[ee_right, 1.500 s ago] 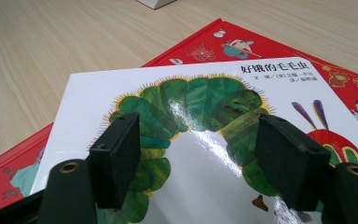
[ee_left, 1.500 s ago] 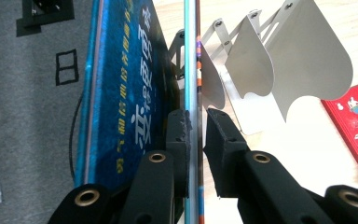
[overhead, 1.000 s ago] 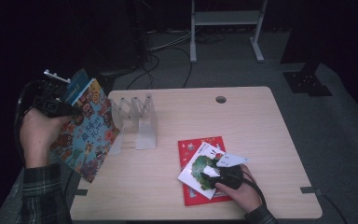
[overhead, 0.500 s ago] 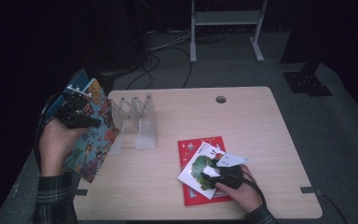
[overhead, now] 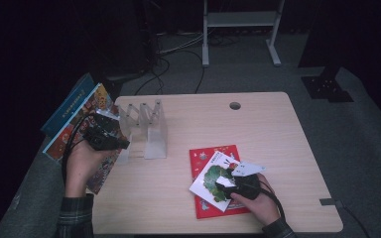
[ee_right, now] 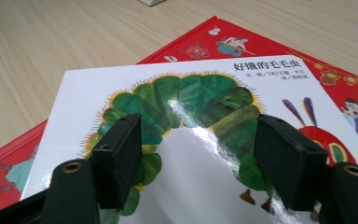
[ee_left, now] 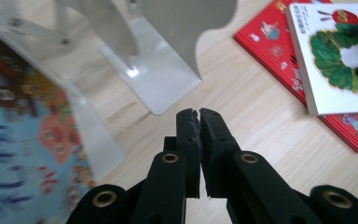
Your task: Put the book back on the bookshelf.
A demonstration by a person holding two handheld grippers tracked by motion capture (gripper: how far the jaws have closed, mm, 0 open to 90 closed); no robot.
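My left gripper (overhead: 123, 144) (ee_left: 199, 115) is shut with nothing between its fingers, low over the table's left edge beside a clear plastic book rack (overhead: 147, 130) (ee_left: 161, 81). A colourful picture book (overhead: 74, 133) (ee_left: 23, 140) leans at the rack's left side, partly off the table. My right gripper (overhead: 224, 181) (ee_right: 198, 135) is open over the cover of a white caterpillar book (overhead: 212, 174) (ee_right: 191, 93). Its jaws have just been closing a little and stand apart, with the glossy cover showing between them. That book lies askew on a red book (overhead: 204, 154) (ee_right: 261, 42).
A blue book (overhead: 68, 107) sits behind the colourful one. The wooden table (overhead: 278, 148) has a cable hole (overhead: 235, 105) near its far edge. A white metal frame (overhead: 238, 20) and cables stand on the dark floor beyond.
My left hand has come down and to the right, from over the colourful book to just beside the rack. The right hand and both books under it have stayed put.
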